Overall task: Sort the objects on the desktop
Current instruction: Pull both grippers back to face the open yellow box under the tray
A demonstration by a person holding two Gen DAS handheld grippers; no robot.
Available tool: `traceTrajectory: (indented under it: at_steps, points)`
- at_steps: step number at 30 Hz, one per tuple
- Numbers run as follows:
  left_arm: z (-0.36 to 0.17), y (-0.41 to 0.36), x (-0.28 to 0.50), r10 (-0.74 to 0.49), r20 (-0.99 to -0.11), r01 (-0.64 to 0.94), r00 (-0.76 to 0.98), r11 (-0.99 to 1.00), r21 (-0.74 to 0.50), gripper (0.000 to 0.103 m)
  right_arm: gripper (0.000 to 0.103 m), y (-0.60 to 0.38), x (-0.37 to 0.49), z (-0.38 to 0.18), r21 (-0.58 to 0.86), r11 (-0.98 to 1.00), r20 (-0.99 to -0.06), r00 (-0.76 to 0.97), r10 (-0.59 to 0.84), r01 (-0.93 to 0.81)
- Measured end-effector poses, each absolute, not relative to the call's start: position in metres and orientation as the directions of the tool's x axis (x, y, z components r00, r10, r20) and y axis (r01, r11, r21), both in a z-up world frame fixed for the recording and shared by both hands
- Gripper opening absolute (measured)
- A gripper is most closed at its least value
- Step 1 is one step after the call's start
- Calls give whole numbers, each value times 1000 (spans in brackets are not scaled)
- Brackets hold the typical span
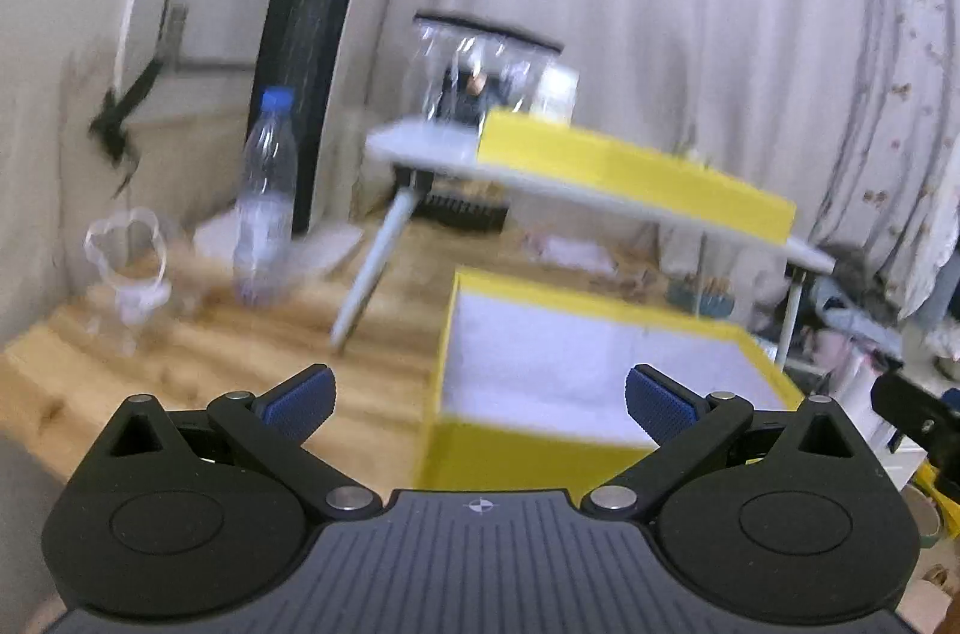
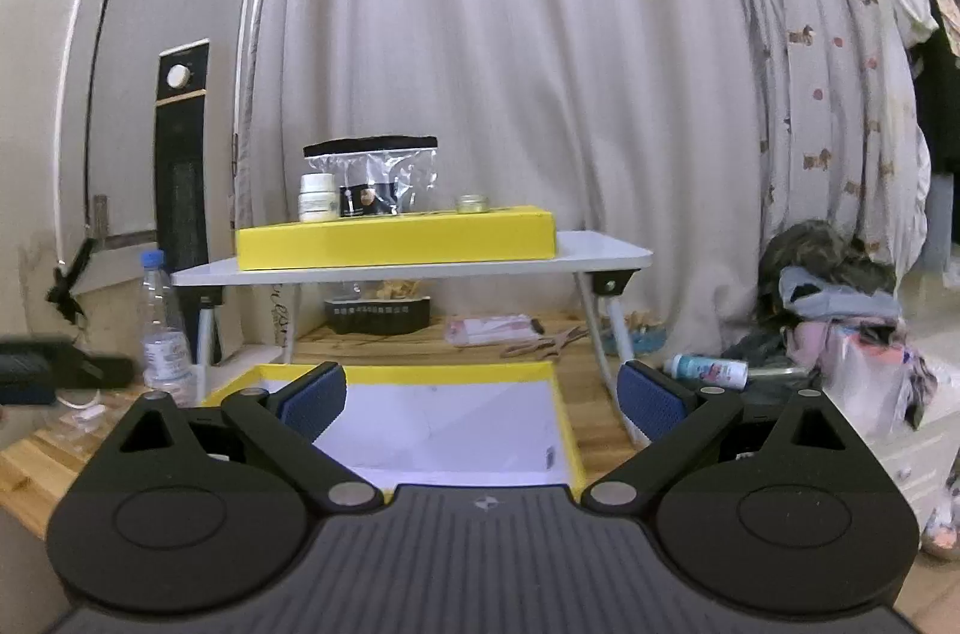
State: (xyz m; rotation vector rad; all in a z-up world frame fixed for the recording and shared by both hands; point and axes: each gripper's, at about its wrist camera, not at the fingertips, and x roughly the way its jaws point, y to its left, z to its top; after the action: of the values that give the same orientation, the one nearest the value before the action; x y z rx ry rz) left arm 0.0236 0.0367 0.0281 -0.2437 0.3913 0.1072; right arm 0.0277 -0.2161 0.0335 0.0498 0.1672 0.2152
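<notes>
A shallow yellow box (image 2: 420,430) with a white, bare floor is lying open on the near part of the wooden desk, its rim facing up. Farther back, a flat yellow lid (image 2: 396,241) is resting on a small white folding table. On that lid, a white jar (image 2: 317,197) is standing upright at the left, a clear zip bag (image 2: 375,178) with a black top strip is standing just beside it, and a small glass jar (image 2: 472,204) is sitting at the right.
</notes>
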Motion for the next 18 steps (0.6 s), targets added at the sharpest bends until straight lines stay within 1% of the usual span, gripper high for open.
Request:
traceTrajectory:
  at_steps: [3, 5, 8, 11, 15, 18]
  points:
    - [22, 18, 18, 61, -403, -134, 913, 979, -156, 103, 103, -214, 12, 32, 77, 973, -170, 959, 227, -217]
    - [19, 9, 16, 40, -404, -101, 914, 986, -132, 103, 103, -214, 9, 28, 74, 973, -181, 957, 227, -217]
    - [16, 1, 19, 4, -424, -70, 906, 987, -142, 103, 103, -213, 8, 22, 60, 975, -202, 954, 221, -213]
    - [13, -9, 24, 23, -447, -80, 894, 991, -109, 103, 103, -210, 10, 15, 36, 977, -239, 947, 213, -210]
    - [12, -15, 30, 32, -468, -89, 883, 991, -102, 103, 103, -213, 15, 11, 39, 978, -253, 944, 210, -207]
    - [14, -17, 31, 35, -467, -90, 883, 991, -96, 103, 103, -215, 19, 8, 42, 978, -264, 942, 208, -204]
